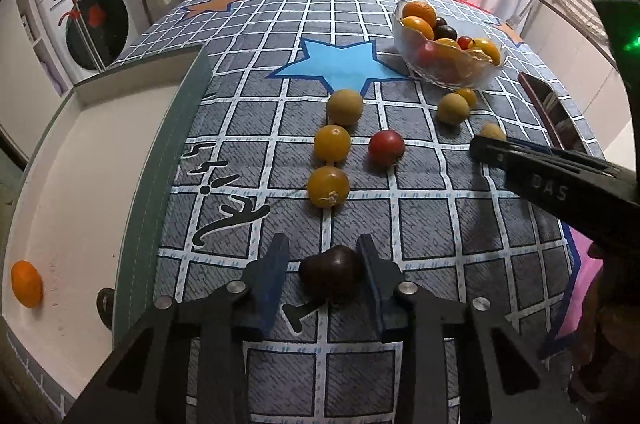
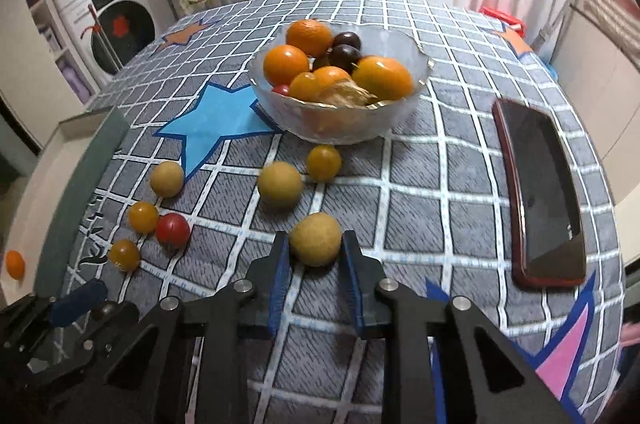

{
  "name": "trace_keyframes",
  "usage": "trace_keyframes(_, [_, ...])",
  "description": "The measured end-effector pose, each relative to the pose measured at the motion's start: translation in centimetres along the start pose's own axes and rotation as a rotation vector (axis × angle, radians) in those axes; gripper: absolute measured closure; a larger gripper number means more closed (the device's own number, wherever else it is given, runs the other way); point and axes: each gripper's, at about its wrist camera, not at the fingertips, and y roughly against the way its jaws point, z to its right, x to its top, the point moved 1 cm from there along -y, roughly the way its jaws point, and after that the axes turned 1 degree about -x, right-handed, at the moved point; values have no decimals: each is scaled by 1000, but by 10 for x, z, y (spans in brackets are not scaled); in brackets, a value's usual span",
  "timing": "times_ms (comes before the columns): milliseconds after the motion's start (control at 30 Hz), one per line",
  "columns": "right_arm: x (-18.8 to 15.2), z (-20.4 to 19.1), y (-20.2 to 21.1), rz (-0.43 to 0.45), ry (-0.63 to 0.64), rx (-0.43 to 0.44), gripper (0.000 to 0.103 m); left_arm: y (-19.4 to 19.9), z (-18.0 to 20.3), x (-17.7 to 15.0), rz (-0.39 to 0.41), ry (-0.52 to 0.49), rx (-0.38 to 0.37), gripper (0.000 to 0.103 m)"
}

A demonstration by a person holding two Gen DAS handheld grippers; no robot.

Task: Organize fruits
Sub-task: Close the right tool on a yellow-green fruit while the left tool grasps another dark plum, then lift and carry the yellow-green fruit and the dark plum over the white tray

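Fruit in the glass bowl [image 2: 416, 76] ahead overlaps, uncountable. Left gripper [image 1: 324, 264] pinches one dark plum [image 1: 331, 274]; right gripper [image 2: 314, 252] pinches one tan longan [image 2: 315, 239]. Beyond: three yellow tomatoes [image 1: 332, 143], one red tomato [image 1: 386, 147].

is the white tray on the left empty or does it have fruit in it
Not empty: the white tray holds one orange fruit near its front corner; the rest showing is bare.

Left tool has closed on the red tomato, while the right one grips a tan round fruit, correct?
Not quite. The left tool has closed on a dark purple fruit, as the left wrist view shows; the red tomato lies free on the cloth. The right tool does grip a tan round fruit.
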Motion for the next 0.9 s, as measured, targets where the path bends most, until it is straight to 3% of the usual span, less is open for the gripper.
trace_keyframes(433, [-66, 20, 46, 7, -102, 48, 75, 21, -6, -33, 22, -19, -23, 70])
trace_keyframes(633, [-103, 19, 70, 30, -110, 31, 75, 30, -9, -48, 23, -7, -14, 70])
trace_keyframes(900, [-124, 21, 84, 41, -121, 23, 75, 27, -14, -36, 24, 21, 7, 69])
